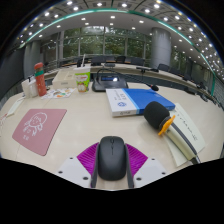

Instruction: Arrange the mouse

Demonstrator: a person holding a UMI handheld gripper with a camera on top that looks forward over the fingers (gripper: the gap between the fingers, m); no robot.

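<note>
Dark grey oval computer mouse (111, 156) sits between the fingers (111, 172), magenta pads touching both its sides, gripped. Beige surface (85, 118) beneath. Pink mouse mat (38, 129) lies left, blue-white book (134, 100) and black microphone (158, 116) beyond.

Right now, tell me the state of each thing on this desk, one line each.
mouse: upright, lying between the tongs' pads.
tongs: closed on the mouse's sides.
pink mouse mat: flat, bare, left of the mouse.
blue book: closed, lying flat.
black umbrella: folded, lying on its side.
bottle: standing upright.
</note>
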